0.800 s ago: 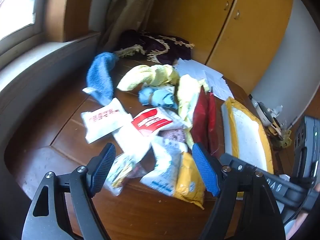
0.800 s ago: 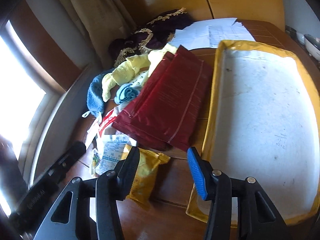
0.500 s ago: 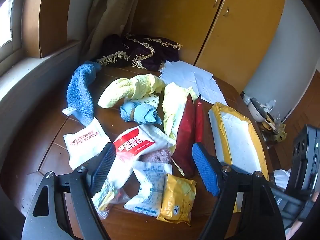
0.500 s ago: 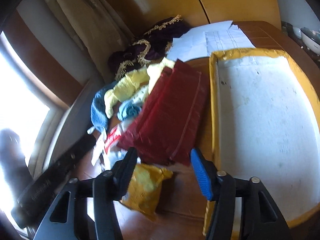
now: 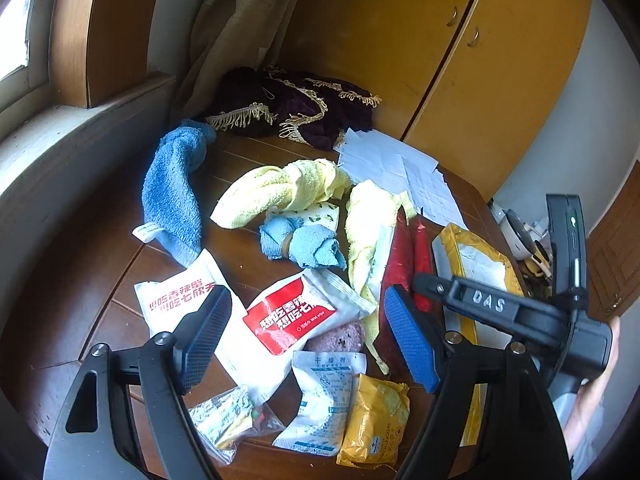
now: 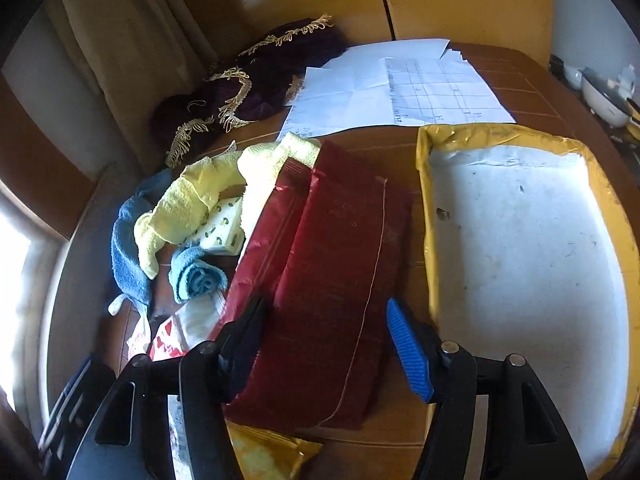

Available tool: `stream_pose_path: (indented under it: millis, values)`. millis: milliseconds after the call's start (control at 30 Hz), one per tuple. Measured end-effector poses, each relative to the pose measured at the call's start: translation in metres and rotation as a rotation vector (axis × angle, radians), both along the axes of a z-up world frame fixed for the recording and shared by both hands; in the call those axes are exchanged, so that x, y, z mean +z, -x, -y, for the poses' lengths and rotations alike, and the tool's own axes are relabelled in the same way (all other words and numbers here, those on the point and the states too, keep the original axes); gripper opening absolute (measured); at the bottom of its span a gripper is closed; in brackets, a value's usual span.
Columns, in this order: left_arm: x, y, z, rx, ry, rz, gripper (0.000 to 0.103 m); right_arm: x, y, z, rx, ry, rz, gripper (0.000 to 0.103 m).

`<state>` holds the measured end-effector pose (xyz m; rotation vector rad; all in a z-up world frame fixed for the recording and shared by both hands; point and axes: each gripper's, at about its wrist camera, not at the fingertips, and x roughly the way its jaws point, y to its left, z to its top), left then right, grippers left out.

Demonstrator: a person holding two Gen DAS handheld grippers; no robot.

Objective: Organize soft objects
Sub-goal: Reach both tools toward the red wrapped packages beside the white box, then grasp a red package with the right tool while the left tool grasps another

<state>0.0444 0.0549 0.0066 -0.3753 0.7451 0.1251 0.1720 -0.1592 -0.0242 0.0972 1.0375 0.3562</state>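
The right gripper (image 6: 326, 354) has come forward over the last moment: it hung back above the yellow snack pack (image 6: 268, 458) before, and now its jaws stand spread wide on either side of the near end of the dark red pouch (image 6: 336, 280), not yet squeezing it. I'd judge the pouch is the first thing to be picked, with the empty yellow-rimmed tray (image 6: 428, 240) just beside it as the likely place to put it. The left gripper (image 5: 306, 338) has pulled back and up, jaws also wide apart with nothing between them, so more of the bench (image 5: 100, 280) shows. The soft things lie in a loose heap on the bench's middle: a limp blue towel (image 5: 172, 196) toward the window, a knotted pale yellow towel (image 5: 280, 192), a small rolled light blue cloth (image 5: 304, 240), and white-and-red wipe packets (image 5: 292, 316) nearer the left gripper. The pouch looks flat, crinkly and slack, overlapping a second red one.
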Motion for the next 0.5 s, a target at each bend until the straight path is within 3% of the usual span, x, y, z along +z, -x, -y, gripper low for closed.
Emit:
stream_pose_path:
  millis: [67, 167, 233, 300, 500]
  values:
    - [-0.002, -0.004, 0.001, -0.007, 0.009, -0.008, 0.079, -0.001, 0.001, 0.000, -0.003, 0.048, 0.004, 0.044]
    - [-0.003, -0.009, 0.005, -0.022, 0.004, -0.010, 0.079, -0.005, -0.003, -0.008, 0.010, 0.106, 0.011, 0.043]
    - [-0.004, -0.014, 0.008, -0.037, -0.007, -0.022, 0.079, -0.004, -0.001, -0.012, 0.022, 0.120, 0.032, 0.037]
    - [-0.006, -0.018, 0.011, -0.058, -0.001, -0.036, 0.079, -0.004, 0.001, -0.012, 0.036, 0.111, 0.040, 0.025]
    - [-0.008, -0.035, 0.022, -0.111, -0.010, -0.070, 0.079, 0.009, 0.009, 0.002, 0.026, 0.073, 0.078, 0.015]
